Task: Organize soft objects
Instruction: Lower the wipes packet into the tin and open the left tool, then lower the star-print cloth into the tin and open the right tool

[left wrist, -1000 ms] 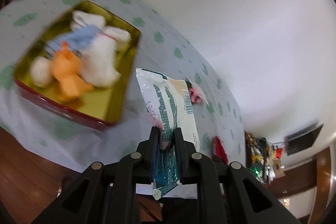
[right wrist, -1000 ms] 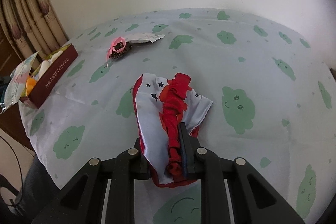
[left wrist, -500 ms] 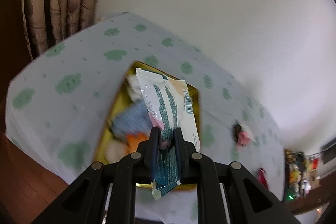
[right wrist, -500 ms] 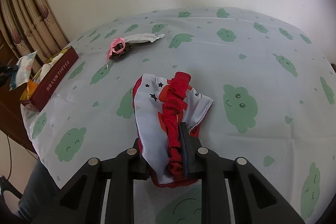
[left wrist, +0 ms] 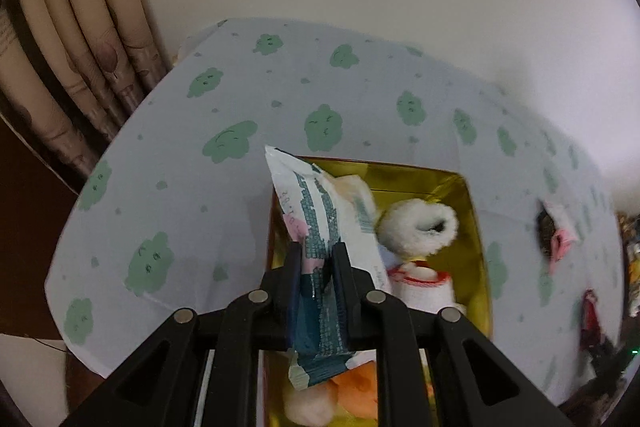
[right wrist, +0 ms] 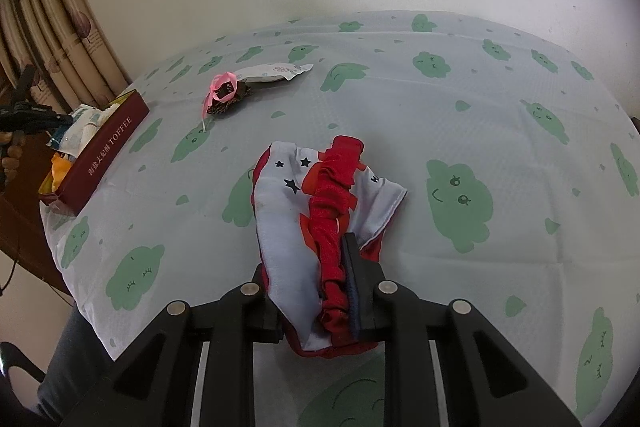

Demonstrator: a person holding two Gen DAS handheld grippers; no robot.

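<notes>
My left gripper point(left wrist: 317, 259) is shut on a white and teal plastic packet point(left wrist: 320, 223) and holds it over the near left corner of the open gold-lined tin point(left wrist: 478, 227). The tin holds white knitted socks point(left wrist: 420, 231) and an orange soft piece point(left wrist: 360, 391). My right gripper point(right wrist: 310, 267) is shut on a red and white star-print cloth point(right wrist: 328, 195) that rests on the tablecloth. The tin also shows in the right wrist view point(right wrist: 104, 155) at the far left table edge, with the left gripper point(right wrist: 36, 119) beside it.
The table wears a pale cloth with green cloud prints point(right wrist: 460, 199). A pink-ribboned dark item point(right wrist: 224, 95) and a white sachet point(right wrist: 272, 71) lie at the back. Curtains point(left wrist: 72, 39) hang to the left. The table edge drops off near the tin.
The left gripper has swung with the packet from beside the tin to above it, and the tin now lies close beneath. The right gripper and its cloth have hardly moved.
</notes>
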